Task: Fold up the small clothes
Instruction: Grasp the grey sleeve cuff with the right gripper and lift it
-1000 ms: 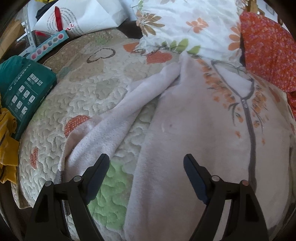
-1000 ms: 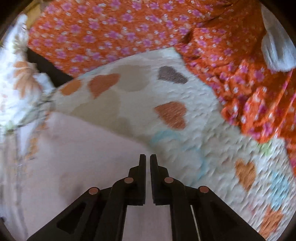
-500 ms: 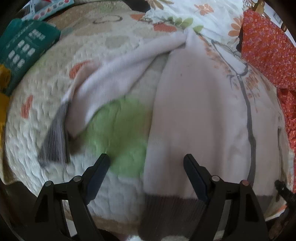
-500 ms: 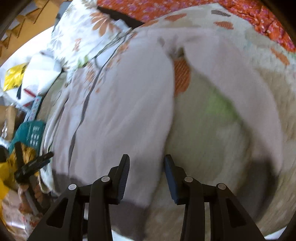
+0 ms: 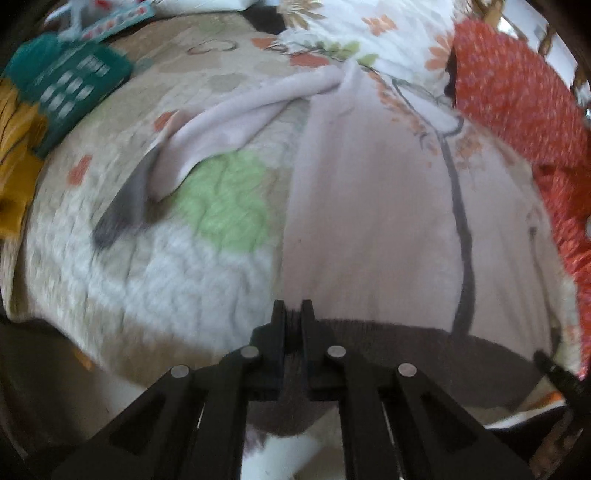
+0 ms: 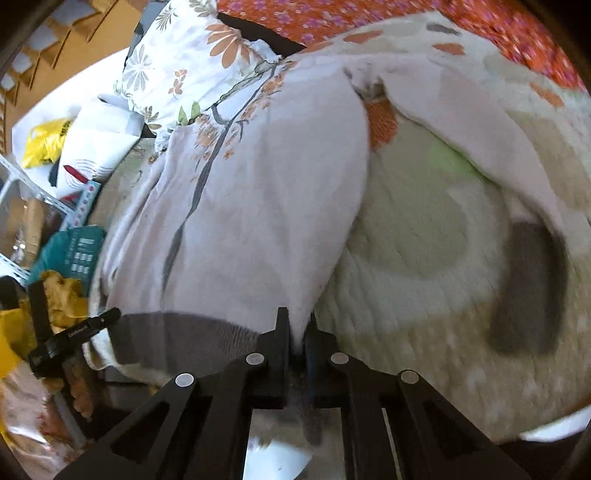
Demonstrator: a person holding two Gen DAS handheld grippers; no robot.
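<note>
A small pale pink zip jacket (image 5: 373, 206) with orange flower print and a grey hem band lies spread on a quilted bed cover (image 5: 155, 266). My left gripper (image 5: 293, 310) is shut on the grey hem at its left bottom corner. My right gripper (image 6: 295, 321) is shut on the hem at the jacket's (image 6: 266, 192) right bottom corner. One sleeve (image 5: 236, 125) with a grey cuff lies out to the left, the other sleeve (image 6: 465, 125) out to the right. The left gripper's tip also shows in the right wrist view (image 6: 74, 332).
A floral pillow (image 5: 354, 33) and an orange flowered cloth (image 5: 517, 110) lie behind the jacket. A teal package (image 5: 70, 92) and yellow fabric (image 5: 14, 155) sit at the bed's left. White bags (image 6: 96, 136) lie beyond. The bed edge is just under both grippers.
Both grippers pulled back to the jacket's bottom edge and shut on the grey hem. The left was wide open before, the right partly open half a second ago.
</note>
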